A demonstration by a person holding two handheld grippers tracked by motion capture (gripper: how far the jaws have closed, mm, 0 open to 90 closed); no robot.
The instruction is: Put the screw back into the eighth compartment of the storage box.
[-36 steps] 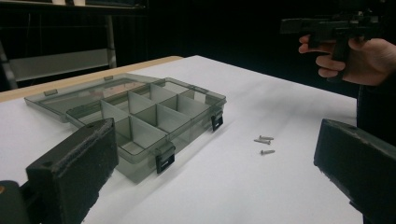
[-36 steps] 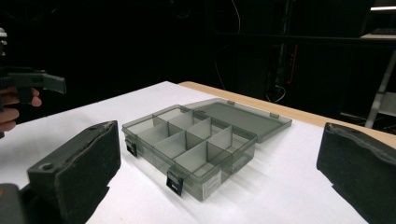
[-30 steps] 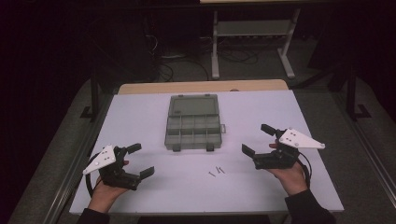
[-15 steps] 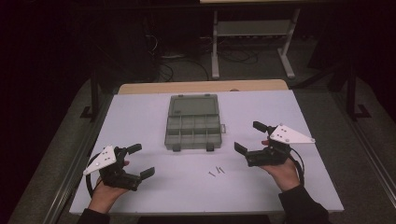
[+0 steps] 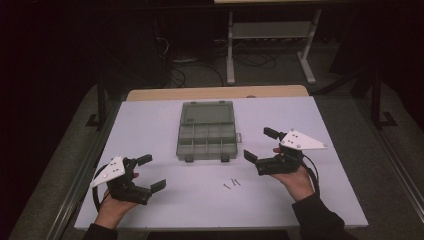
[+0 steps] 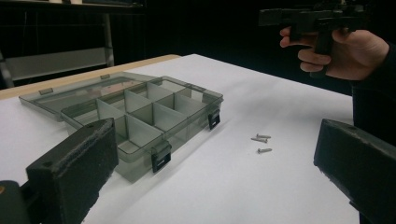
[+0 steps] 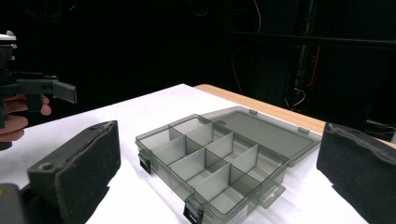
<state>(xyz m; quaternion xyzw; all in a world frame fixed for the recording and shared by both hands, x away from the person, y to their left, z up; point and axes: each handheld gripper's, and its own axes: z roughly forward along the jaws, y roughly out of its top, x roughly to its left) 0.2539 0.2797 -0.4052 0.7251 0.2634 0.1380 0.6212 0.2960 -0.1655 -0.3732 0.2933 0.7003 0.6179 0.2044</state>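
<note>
Both grippers have their jaws wide open and hold nothing. The right gripper is near the little screws, ready to grab. The box lies open ahead of its jaws, waiting for them. The left gripper rests apart.

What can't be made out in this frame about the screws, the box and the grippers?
- Screws: high view, too small to count; head type unreadable in the left gripper view.
- Organizer box: right gripper view, near corner cut off by the bottom edge.
- Left gripper: its right jaw cut off at the left gripper view's edge.
</note>
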